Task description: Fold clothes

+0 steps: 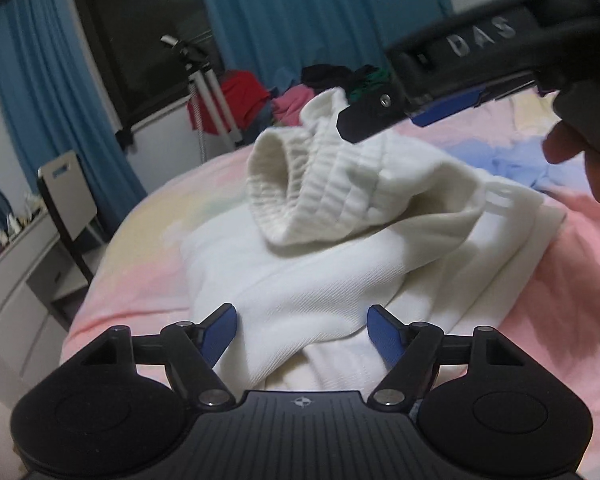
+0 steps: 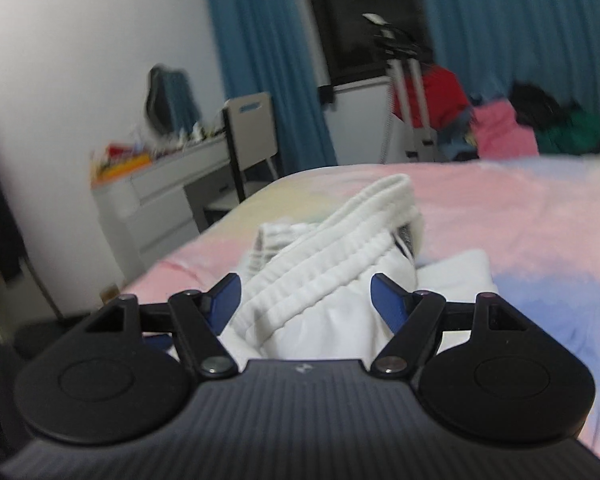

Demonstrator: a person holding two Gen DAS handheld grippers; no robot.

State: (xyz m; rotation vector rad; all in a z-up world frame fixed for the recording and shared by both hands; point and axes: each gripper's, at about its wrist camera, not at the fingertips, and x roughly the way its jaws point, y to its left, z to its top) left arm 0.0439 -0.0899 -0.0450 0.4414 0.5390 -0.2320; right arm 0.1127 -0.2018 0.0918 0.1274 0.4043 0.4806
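A white garment with a ribbed elastic waistband [image 1: 324,184] lies bunched on the pastel bedspread [image 1: 140,272]. My left gripper [image 1: 302,332] is open, its blue pads on either side of a fold of the white cloth. My right gripper [image 2: 304,300] is open, with the ribbed waistband [image 2: 340,248] lying between its fingers. In the left wrist view the right gripper's black finger [image 1: 376,116] reaches in from the upper right over the waistband.
A pile of red, pink, black and green clothes [image 2: 500,124] lies at the far side of the bed. A grey desk [image 2: 160,196] and chair [image 2: 252,136] stand to the left. Blue curtains [image 2: 260,60] and a tripod [image 2: 408,80] stand behind.
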